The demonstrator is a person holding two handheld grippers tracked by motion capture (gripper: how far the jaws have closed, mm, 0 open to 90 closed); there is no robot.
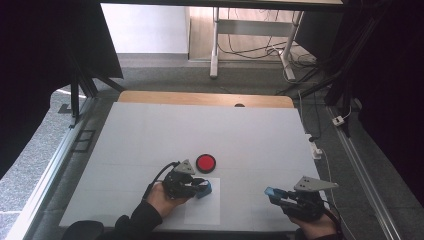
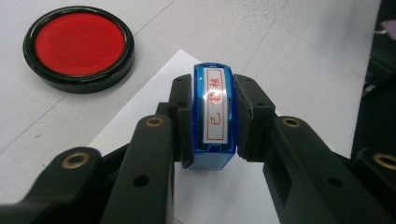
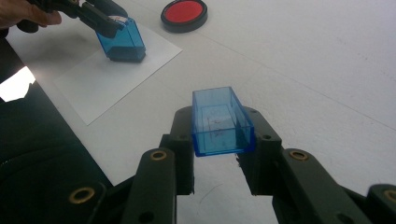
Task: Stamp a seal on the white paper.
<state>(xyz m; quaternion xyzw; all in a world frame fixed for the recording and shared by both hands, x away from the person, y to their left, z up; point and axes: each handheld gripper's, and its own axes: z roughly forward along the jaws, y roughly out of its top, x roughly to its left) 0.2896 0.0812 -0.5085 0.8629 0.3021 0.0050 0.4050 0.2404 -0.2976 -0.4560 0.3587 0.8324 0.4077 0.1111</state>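
My left gripper (image 1: 202, 189) is shut on a blue stamp (image 1: 205, 188) with a white label in red characters (image 2: 215, 104). In the right gripper view the stamp (image 3: 122, 44) has its dark base down on a white sheet of paper (image 3: 107, 84), seemingly touching it. A round black ink pad with a red centre (image 1: 205, 163) lies just beyond the sheet (image 1: 202, 211), also seen as the ink pad (image 2: 78, 46) at upper left. My right gripper (image 1: 273, 194) is shut on a clear blue box-shaped cap (image 3: 220, 122), open side up, held above the table to the right of the paper.
The white table mat (image 1: 150, 140) has a wooden strip (image 1: 205, 98) at its far edge. The near edge runs right by both hands. Dark cloth (image 3: 42, 163) lies at that near edge. Cables and a power strip (image 1: 316, 149) sit off the right side.
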